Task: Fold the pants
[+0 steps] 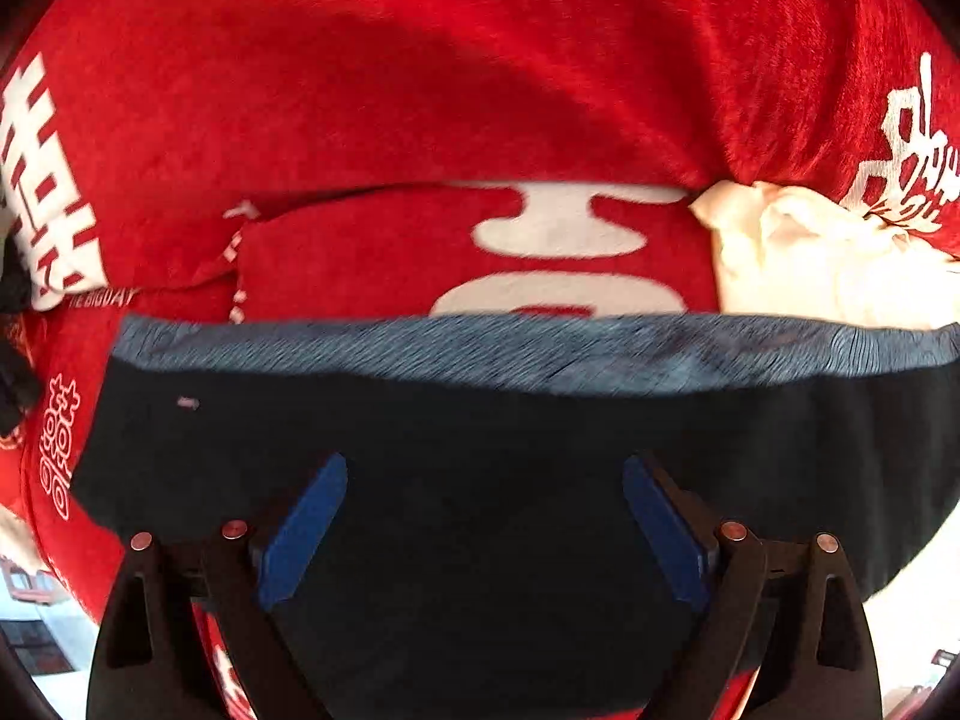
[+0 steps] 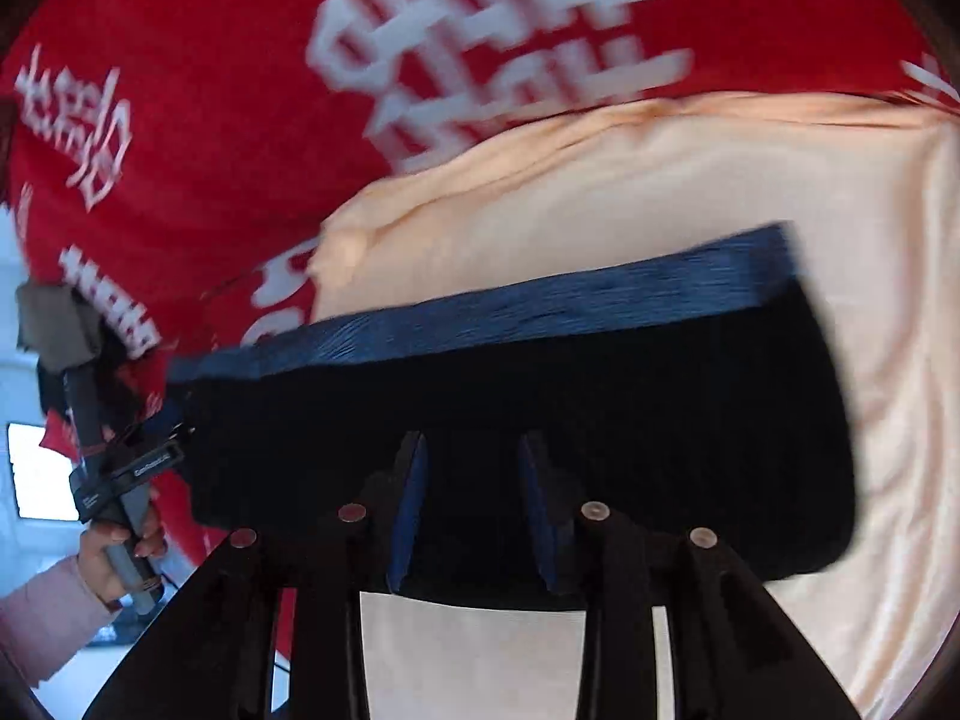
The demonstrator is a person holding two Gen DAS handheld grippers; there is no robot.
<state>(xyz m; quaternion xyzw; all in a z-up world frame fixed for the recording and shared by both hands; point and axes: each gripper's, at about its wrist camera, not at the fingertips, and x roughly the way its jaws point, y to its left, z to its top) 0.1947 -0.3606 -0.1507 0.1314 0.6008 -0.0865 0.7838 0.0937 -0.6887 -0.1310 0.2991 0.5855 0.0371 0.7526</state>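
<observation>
A red bedspread [image 1: 420,90] with big white printed characters fills most of both views, its nap catching bright light at the top and falling into soft shadow toward the middle. In the left wrist view a red pillow [image 1: 360,258] lies at the centre, and a cream cloth [image 1: 810,258] is crumpled at 3 o'clock. In the right wrist view a peach sheet [image 2: 660,180] spreads from the centre out to 4 o'clock (creased along its upper edge). A bright window [image 2: 36,474] shows at 9 o'clock, blown out white.
</observation>
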